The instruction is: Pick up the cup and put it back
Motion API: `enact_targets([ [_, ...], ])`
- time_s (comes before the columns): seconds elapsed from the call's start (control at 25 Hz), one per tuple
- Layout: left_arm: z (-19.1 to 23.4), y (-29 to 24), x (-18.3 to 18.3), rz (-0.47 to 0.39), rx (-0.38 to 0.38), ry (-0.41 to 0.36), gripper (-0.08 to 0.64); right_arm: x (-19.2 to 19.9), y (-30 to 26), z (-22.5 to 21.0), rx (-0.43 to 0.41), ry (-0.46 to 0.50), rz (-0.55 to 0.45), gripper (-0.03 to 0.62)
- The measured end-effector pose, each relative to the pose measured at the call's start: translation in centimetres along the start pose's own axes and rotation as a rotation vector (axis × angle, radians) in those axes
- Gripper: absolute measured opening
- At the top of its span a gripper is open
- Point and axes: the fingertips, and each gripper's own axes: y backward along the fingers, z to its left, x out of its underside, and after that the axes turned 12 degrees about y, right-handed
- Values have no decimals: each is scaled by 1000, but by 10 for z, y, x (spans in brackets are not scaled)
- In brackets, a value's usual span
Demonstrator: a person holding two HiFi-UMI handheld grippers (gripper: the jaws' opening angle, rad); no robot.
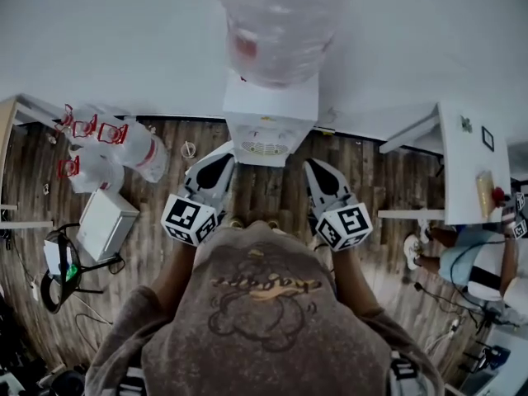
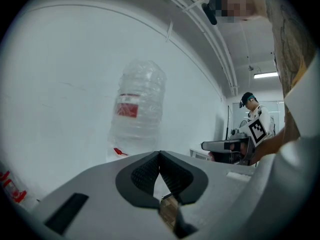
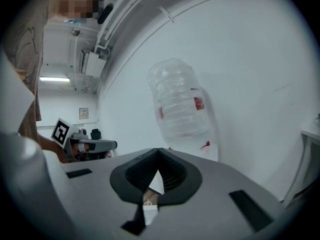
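Head view shows the left gripper (image 1: 221, 162) and right gripper (image 1: 318, 172), fingers closed and empty, before the water dispenser (image 1: 268, 126); no cup is seen, so everything seems left to do.

A water dispenser (image 1: 270, 126) is set against the white wall (image 1: 124, 40), and a large clear water bottle (image 1: 280, 23) is mounted on top of it. Empty bottles with red handles (image 1: 107, 147) are piled on the wooden floor (image 1: 371, 180) at the left, near a white box (image 1: 107, 221). A white table (image 1: 462, 163) is seen at the right.
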Motion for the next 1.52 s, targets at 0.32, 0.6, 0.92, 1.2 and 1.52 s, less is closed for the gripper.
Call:
enact_targets([
  [0.32, 22, 0, 13, -13, -13, 26, 3, 22, 4, -5, 61, 1, 40, 1],
  [0.6, 27, -1, 11, -10, -19, 37, 3, 28, 2, -4, 81, -5, 50, 0],
  [0.92, 30, -3, 11, 0, -17, 65, 3, 32, -6, -1, 67, -25, 55, 0],
  [1.2, 37, 1, 11, -1, -30, 77, 3, 35, -11, 1, 65, -25, 67, 0],
  [1.52, 36, 1, 15, 11, -34, 73, 3, 35, -11, 0, 54, -23, 62, 0],
])
